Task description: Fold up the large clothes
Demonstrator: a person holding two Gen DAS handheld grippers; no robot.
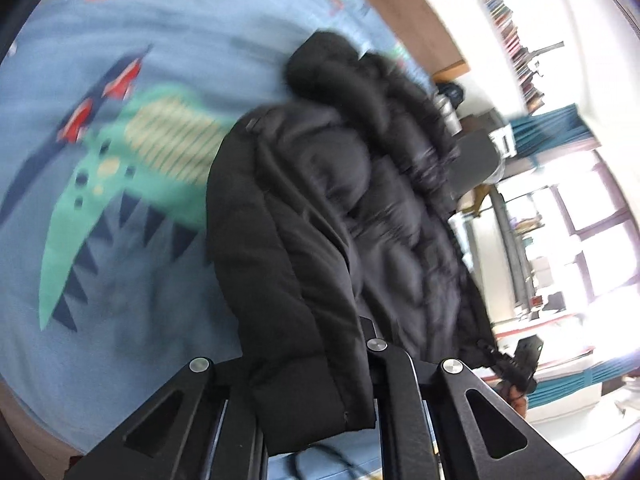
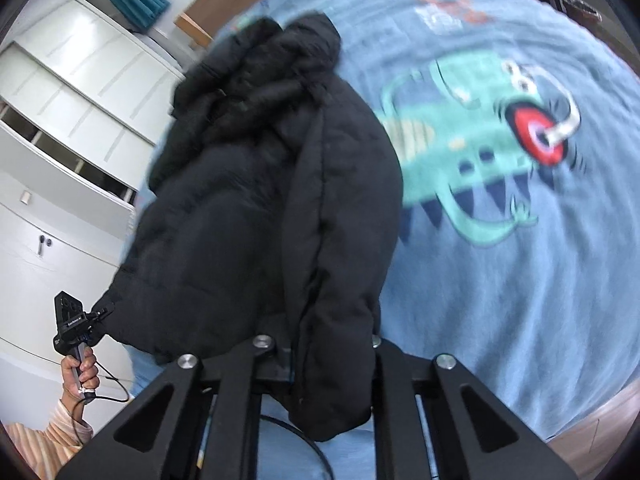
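Between the closed fingers of the left gripper (image 1: 360, 344) and the right gripper (image 2: 316, 356), the hem of a black puffer jacket (image 1: 320, 208) is clamped and held over a blue dinosaur-print bedspread (image 2: 500, 260); white cabinets (image 2: 72, 92) and bookshelves (image 1: 508, 20) are seen beyond.

This looks like a home bedroom, likely a child's. A bed (image 2: 500, 280) carries a light blue cover printed with a green cartoon crocodile (image 2: 472, 152). Left of the bed in the right wrist view stands a white wardrobe (image 2: 72, 92) with drawers. Beyond the bed in the left wrist view, a shelf of books (image 1: 508, 20) climbs the wall beside a bright window (image 1: 600, 240).
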